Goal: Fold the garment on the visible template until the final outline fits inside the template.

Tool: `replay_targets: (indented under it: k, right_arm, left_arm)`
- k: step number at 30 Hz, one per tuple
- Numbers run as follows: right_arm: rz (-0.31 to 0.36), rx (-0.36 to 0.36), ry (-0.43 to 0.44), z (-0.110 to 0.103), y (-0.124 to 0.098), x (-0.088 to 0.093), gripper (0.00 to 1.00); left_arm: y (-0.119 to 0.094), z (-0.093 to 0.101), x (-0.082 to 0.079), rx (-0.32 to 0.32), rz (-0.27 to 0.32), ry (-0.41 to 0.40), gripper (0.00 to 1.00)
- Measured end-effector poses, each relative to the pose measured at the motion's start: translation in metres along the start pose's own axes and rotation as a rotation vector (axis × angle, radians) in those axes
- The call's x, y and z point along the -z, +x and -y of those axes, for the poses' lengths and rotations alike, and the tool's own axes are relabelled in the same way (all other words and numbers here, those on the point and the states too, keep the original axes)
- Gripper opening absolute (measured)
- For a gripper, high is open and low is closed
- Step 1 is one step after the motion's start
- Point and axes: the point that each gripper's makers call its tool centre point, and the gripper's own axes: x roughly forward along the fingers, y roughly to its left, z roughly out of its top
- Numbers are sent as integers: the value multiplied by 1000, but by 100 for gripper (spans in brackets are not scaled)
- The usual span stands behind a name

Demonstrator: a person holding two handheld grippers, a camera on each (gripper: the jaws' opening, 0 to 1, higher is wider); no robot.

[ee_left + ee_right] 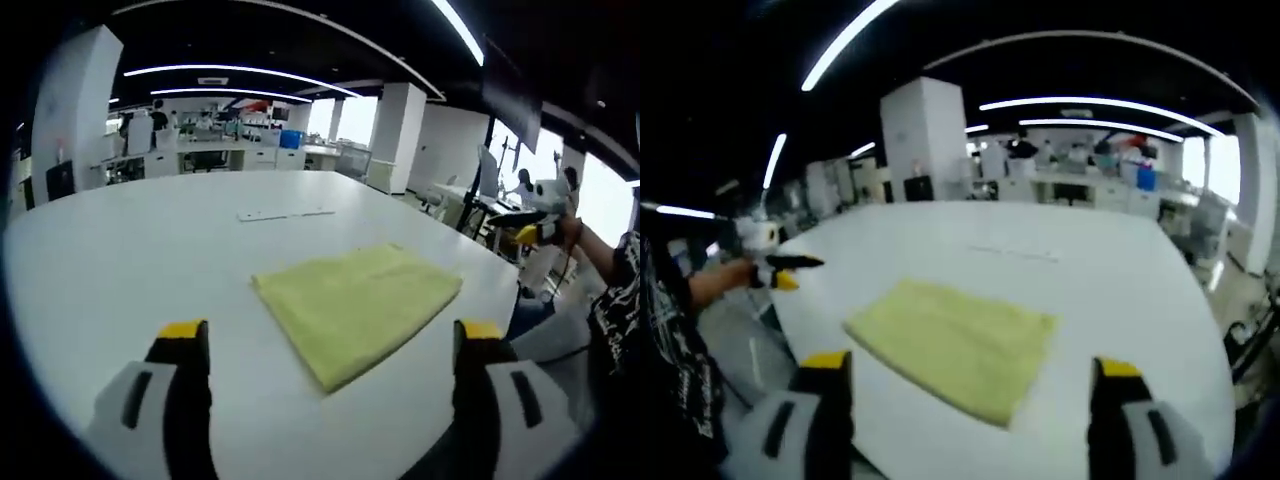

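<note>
A yellow cloth [355,310] lies flat on a big white surface [120,250]. It is folded into a neat shape with four sides, and its edges look thick, like there are layers on top of each other.

In the left gripper view, the left gripper [330,340] is wide open. Its two jaws stand far apart, with yellow tips, and nothing is between them. The jaws are near the cloth but not touching it. One corner of the cloth points down between the two jaws. Far off on the right side, the right gripper [535,232] is held by a hand [572,232] beyond the rim of the surface, well away from the cloth.

In the right gripper view, the cloth [955,343] lies on the same white surface [1090,290], a bit ahead of the jaws. The right gripper [970,368] is wide open too and holds nothing. It does not touch the cloth. On the left side, the left gripper [790,268] sticks out from a hand [725,280], away from the cloth.

A thin pale strip [285,213] lies on the surface behind the cloth. Far back there are white pillars [400,135], desks and long ceiling lights [230,72].
</note>
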Motion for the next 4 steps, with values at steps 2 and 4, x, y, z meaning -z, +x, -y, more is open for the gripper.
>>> replay_targets:
  k: [2, 4]
  right_arm:
    - [6, 1, 19, 0, 0, 2, 99]
    - [8, 0, 24, 0, 1, 3, 99]
  left_arm:
    - [0, 0, -1, -2, 11, -12, 99]
    - [0, 1, -1, 0, 15, -16, 99]
